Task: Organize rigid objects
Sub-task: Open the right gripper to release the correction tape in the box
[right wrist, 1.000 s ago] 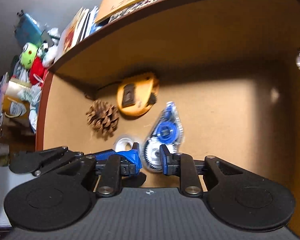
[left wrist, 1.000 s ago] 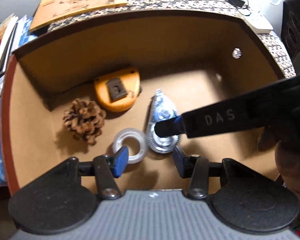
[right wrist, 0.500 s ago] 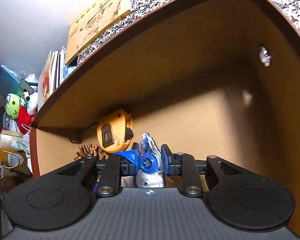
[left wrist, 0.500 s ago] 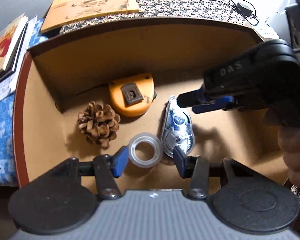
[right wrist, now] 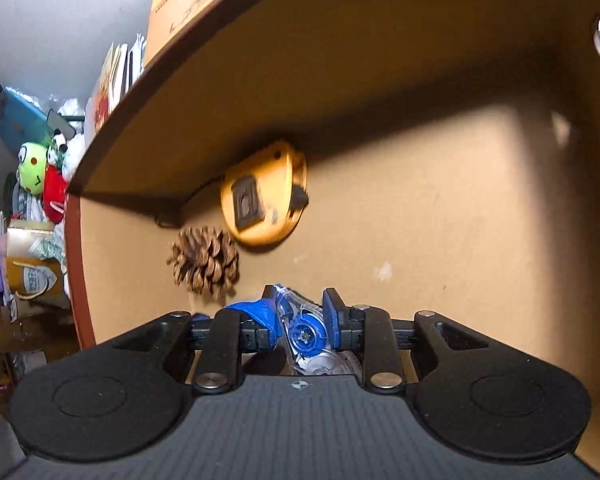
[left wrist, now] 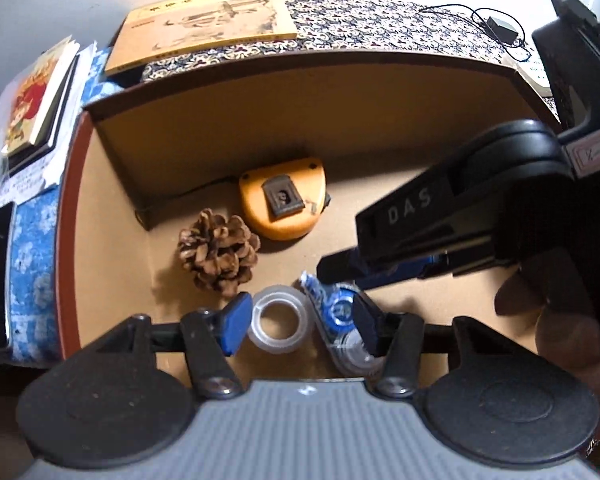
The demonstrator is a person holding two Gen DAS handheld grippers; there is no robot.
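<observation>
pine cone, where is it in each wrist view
Left wrist: pine cone left of centre on the box floor, above the tape roll.
Right wrist: pine cone lower left of centre.
Shared landmark: orange tape measure, just up-right of it in both.

Box (left wrist: 380, 128) plain tan inside, rust-red rim at its left edge. My pads (left wrist: 236, 322) blue; tape roll (left wrist: 278, 322) clear, correction tape (left wrist: 340, 312) clear with blue wheel. Tape measure (left wrist: 284, 196) orange-yellow, pine cone (left wrist: 218, 254) brown; cloth (left wrist: 380, 28) black-and-cream floral.
</observation>
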